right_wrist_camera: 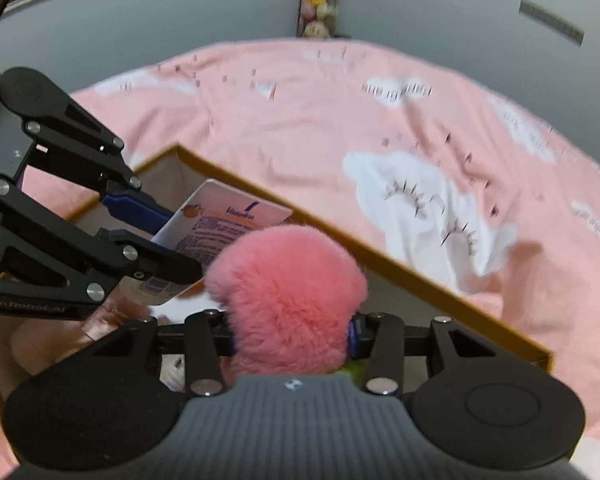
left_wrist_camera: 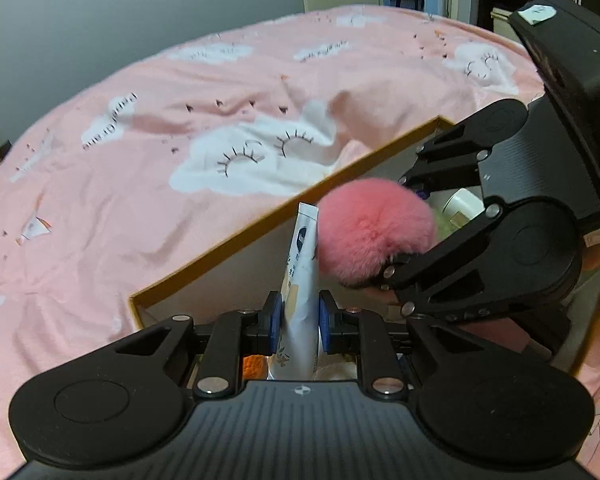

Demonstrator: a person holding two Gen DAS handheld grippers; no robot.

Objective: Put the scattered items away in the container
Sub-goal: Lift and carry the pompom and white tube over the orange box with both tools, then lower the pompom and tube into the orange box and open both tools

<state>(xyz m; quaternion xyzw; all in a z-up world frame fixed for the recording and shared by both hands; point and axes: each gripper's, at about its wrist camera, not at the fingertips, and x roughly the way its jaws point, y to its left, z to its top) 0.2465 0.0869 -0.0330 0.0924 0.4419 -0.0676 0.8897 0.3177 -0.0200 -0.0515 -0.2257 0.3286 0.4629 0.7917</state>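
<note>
Both grippers hang over the box [left_wrist_camera: 220, 246], a shallow carton with a mustard-brown rim on the pink cloud-print bedspread [left_wrist_camera: 140, 128]. The left gripper [left_wrist_camera: 300, 316] has its blue pads pinched nearly together on a flat white tube [left_wrist_camera: 302, 256], seen edge-on from its own camera; only the right view shows the tube's broad face with printed text and a peach picture. The right gripper [right_wrist_camera: 292, 336] is clamped about half-wide on a round pink pompom [right_wrist_camera: 288, 292], soft and fluffy. The left view alone shows a pale jar [left_wrist_camera: 462, 204] inside the box behind the pompom
</note>
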